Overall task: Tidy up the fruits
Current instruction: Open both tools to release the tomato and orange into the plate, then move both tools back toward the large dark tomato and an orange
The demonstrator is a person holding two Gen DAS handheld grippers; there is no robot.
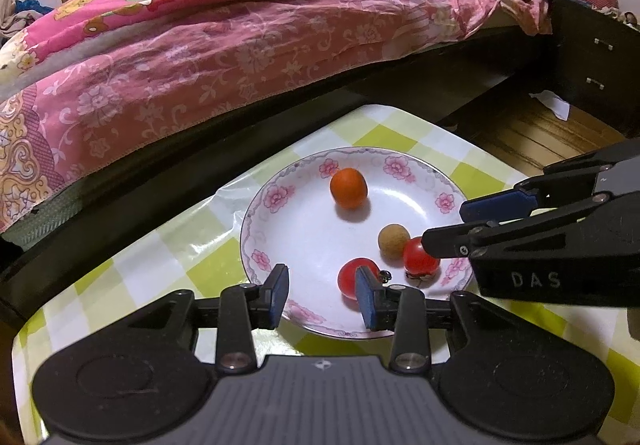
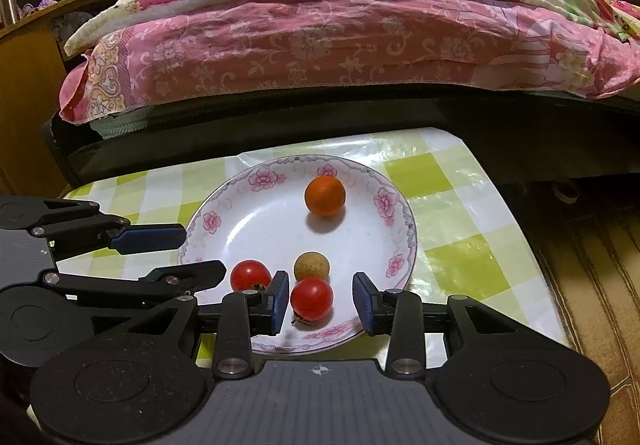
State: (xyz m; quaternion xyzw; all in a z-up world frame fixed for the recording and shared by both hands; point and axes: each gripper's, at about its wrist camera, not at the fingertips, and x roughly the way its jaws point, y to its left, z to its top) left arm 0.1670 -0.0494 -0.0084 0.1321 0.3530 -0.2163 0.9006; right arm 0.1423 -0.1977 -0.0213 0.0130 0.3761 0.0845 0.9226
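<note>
A white plate with pink flowers [image 1: 304,229] [image 2: 248,221] stands on a green-checked table. On it lie an orange fruit [image 1: 348,188] [image 2: 325,195], a tan longan [image 1: 393,239] [image 2: 311,265] and two red tomatoes [image 1: 351,277] [image 1: 418,256] [image 2: 311,299] [image 2: 250,275]. My left gripper [image 1: 322,295] is open and empty over the plate's near rim, its right pad beside one tomato. My right gripper [image 2: 321,301] is open, its fingers either side of the other tomato without touching it. Each gripper shows in the other's view, the right [image 1: 448,229] and the left [image 2: 200,253].
A bed with a pink floral quilt [image 1: 224,45] [image 2: 320,33] runs along the table's far side. A dark drawer cabinet [image 1: 592,65] stands at right. Wooden floor [image 1: 532,133] [image 2: 592,253] lies beyond the table's right edge.
</note>
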